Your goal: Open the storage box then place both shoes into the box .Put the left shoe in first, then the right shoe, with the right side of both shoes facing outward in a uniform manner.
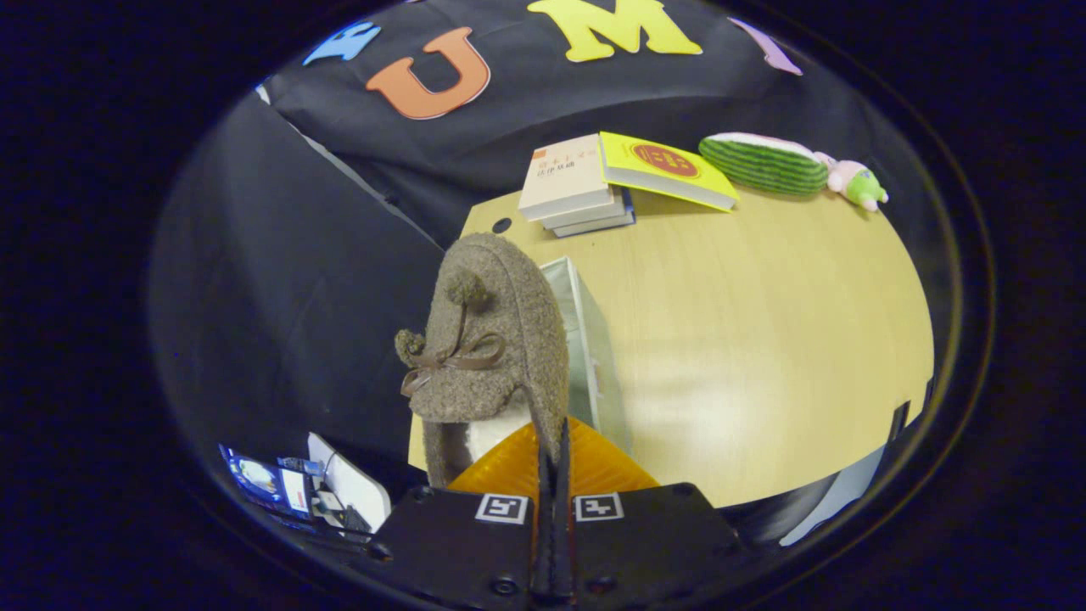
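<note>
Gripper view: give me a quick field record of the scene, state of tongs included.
tongs: shut on the edge of the brown shoe
brown shoe: fuzzy, bow and pompoms, lifted, toe pointing away
storage box: pale, just behind the shoe, on the table
table: light wood
books: stacked at the far edge, yellow one on top
plush toys: watermelon slice and a small pink-green one, beside the books

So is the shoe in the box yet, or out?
Out. The claw is shut on the shoe's heel edge, holding it up beside the box, over the table's edge.
</note>
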Tool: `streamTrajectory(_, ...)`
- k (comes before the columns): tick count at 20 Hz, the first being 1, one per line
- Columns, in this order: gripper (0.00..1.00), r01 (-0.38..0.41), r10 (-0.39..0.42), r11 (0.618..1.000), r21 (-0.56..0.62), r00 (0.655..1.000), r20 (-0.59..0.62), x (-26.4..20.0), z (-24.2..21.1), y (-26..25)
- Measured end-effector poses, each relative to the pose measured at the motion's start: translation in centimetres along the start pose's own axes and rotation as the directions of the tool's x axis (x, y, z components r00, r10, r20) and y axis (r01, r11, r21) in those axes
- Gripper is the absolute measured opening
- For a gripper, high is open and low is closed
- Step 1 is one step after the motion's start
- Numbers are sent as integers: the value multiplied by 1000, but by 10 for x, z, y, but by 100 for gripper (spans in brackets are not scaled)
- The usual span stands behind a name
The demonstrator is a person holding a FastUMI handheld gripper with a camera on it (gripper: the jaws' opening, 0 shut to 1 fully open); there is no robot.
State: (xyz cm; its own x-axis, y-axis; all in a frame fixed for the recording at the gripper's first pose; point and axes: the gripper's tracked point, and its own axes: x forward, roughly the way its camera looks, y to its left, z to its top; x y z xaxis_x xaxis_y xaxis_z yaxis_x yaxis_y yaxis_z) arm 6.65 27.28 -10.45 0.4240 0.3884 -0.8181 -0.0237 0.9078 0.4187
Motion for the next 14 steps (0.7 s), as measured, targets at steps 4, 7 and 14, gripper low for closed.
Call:
streamTrajectory(4,7,24,-24,998,54,1000,-5,26,-8,1)
streamTrajectory(7,7,48,-49,998,50,999,19,39,-8,-4)
streamTrajectory(14,35,23,-28,997,72,997,66,41,-2,-16)
